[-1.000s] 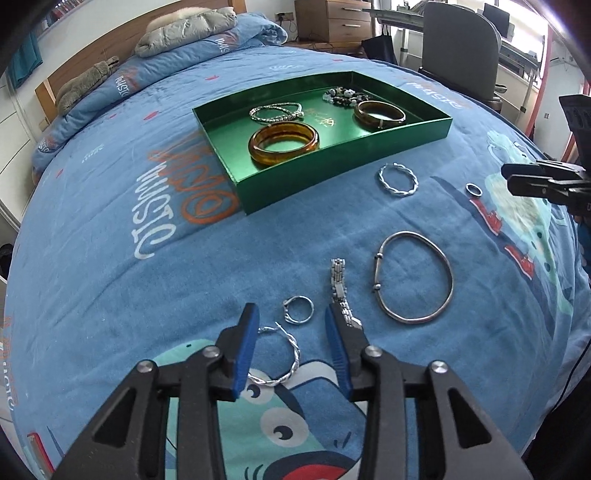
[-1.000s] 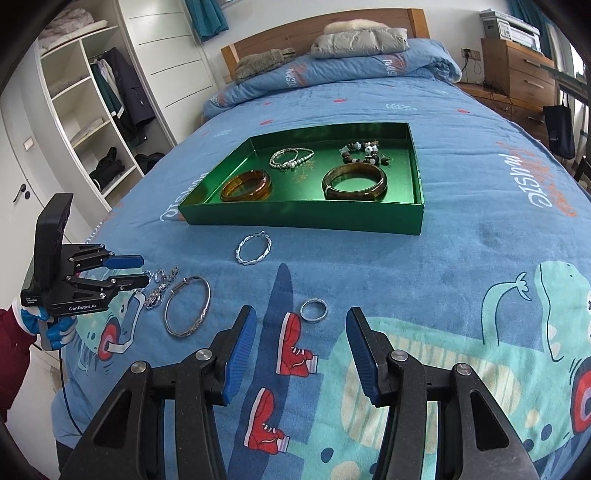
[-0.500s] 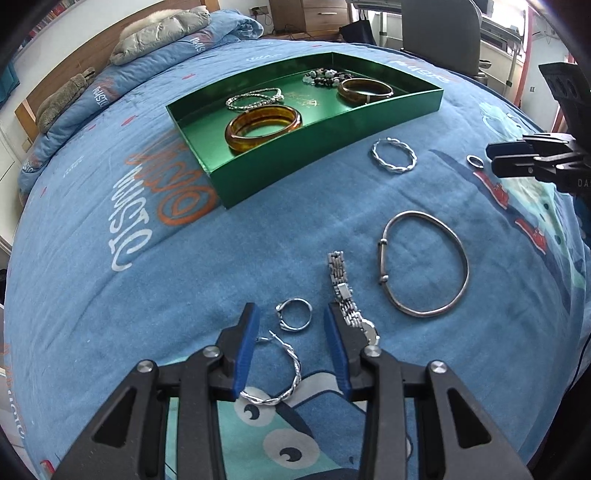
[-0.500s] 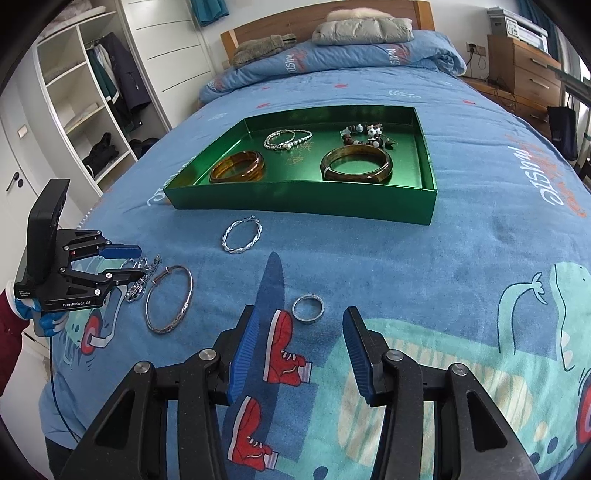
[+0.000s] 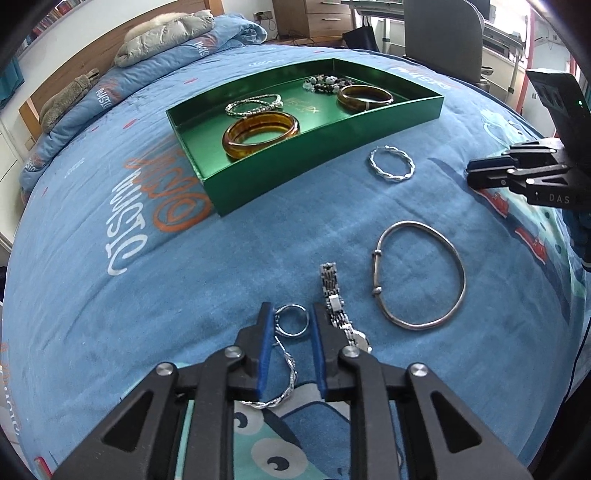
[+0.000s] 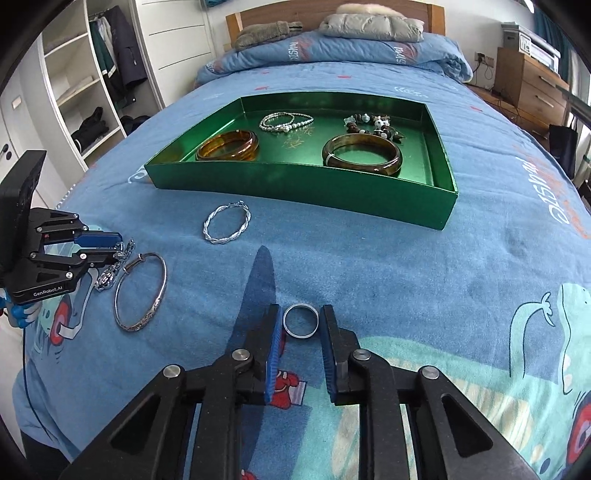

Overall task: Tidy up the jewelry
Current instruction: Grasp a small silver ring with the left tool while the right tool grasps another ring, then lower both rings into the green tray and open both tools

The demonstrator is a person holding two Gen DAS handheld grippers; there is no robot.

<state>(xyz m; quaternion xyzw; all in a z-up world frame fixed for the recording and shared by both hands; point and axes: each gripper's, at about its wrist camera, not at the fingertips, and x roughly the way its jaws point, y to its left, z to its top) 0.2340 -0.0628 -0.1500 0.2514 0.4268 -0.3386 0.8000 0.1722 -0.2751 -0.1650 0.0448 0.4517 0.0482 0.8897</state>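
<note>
My left gripper (image 5: 291, 314) is open, its tips either side of a small silver ring (image 5: 291, 319) on the blue bedspread. A twisted silver hoop (image 5: 284, 384) lies between its fingers; a silver watch (image 5: 338, 306) lies just right. My right gripper (image 6: 300, 314) is open around a plain silver band ring (image 6: 300, 320). A green tray (image 6: 295, 181) holds an amber bangle (image 6: 228, 146), a dark bangle (image 6: 362, 153), a pearl bracelet (image 6: 286, 121) and a beaded bracelet (image 6: 373, 123). A large silver bangle (image 5: 419, 273) and a twisted silver bracelet (image 5: 391, 168) lie loose.
The bed fills both views, with pillows and folded jackets (image 6: 369, 24) at the headboard. A wardrobe with open shelves (image 6: 92, 92) stands on one side, a wooden dresser (image 6: 532, 88) and an office chair (image 5: 443, 33) on the other.
Both grippers have moved forward and down. The left jaws now straddle the small ring, the right jaws the band ring, and both have narrowed a little.
</note>
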